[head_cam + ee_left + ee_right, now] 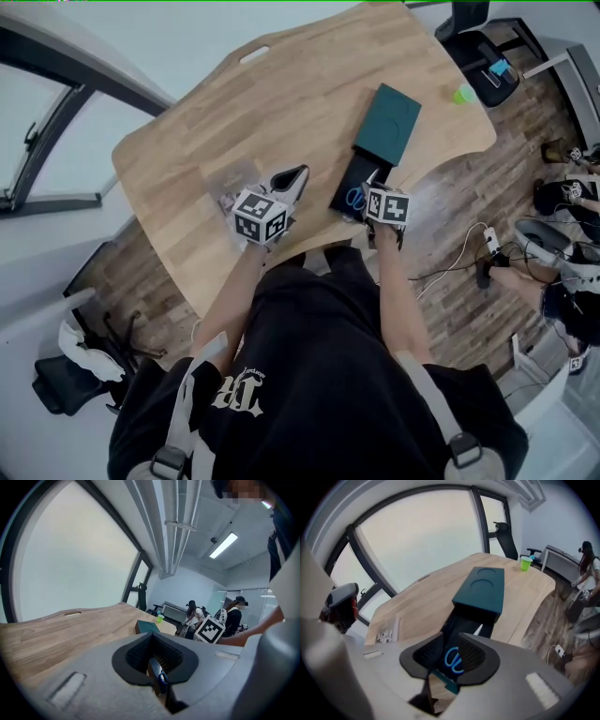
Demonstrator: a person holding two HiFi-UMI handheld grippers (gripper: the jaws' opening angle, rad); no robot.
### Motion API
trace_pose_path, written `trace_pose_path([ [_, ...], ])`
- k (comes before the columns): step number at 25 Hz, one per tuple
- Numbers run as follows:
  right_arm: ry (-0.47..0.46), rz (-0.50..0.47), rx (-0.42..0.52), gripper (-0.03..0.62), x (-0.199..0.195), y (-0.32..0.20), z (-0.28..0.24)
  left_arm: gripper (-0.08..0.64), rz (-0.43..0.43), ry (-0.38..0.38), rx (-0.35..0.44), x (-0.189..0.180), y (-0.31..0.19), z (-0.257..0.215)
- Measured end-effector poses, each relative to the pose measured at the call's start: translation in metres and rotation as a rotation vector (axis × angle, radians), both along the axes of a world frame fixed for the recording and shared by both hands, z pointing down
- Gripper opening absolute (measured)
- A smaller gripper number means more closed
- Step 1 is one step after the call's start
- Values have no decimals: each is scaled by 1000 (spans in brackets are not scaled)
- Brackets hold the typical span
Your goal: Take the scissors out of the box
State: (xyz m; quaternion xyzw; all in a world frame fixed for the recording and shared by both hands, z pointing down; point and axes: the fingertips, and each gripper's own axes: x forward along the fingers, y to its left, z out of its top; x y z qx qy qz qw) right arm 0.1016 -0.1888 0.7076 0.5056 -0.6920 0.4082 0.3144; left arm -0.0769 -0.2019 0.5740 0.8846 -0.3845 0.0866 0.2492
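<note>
A dark teal box sleeve point(387, 123) point(482, 591) lies on the wooden table point(187, 159). Its black inner tray point(345, 183) point(457, 620) is slid out toward me. Blue-handled scissors point(357, 197) point(453, 659) lie in the tray, blades pointing toward the sleeve. My right gripper point(370, 199) point(449, 644) hangs tilted down just over the handles, jaws open, with the blue loops showing in the gap and the pads apart from them. My left gripper point(289, 183) point(151, 641) rests low over the table left of the tray, jaws shut and holding nothing.
A clear packet with printed paper point(230, 187) point(386, 632) lies left of the left gripper. A green cup point(465, 94) point(526, 563) stands at the table's far right edge. Office chairs, floor cables point(469, 253) and other people are off to the right.
</note>
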Motion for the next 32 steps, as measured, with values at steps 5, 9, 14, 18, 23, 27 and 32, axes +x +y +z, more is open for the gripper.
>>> trace_pose_path([
  [5, 58, 42, -127, 143, 3, 22, 38, 2, 37, -4, -6, -5, 0, 7],
  [9, 79, 64, -209, 141, -1, 32, 60, 2, 58, -14, -11, -8, -3, 11],
  [14, 83, 101, -295, 165, -8, 40, 85, 2, 89, -26, -17, -11, -7, 15],
  [18, 101, 148, -334, 190, -5, 42, 99, 2, 111, -40, -19, -17, -10, 18],
  [23, 91, 176, -343, 169, -6, 39, 110, 2, 128, -53, -27, -18, -13, 20],
  [27, 131, 159, -348, 134, -7, 34, 115, 2, 134, -60, -30, -21, -14, 21],
  [32, 196, 53, -336, 109, -13, 29, 130, 2, 124, -60, -37, -24, -15, 21],
])
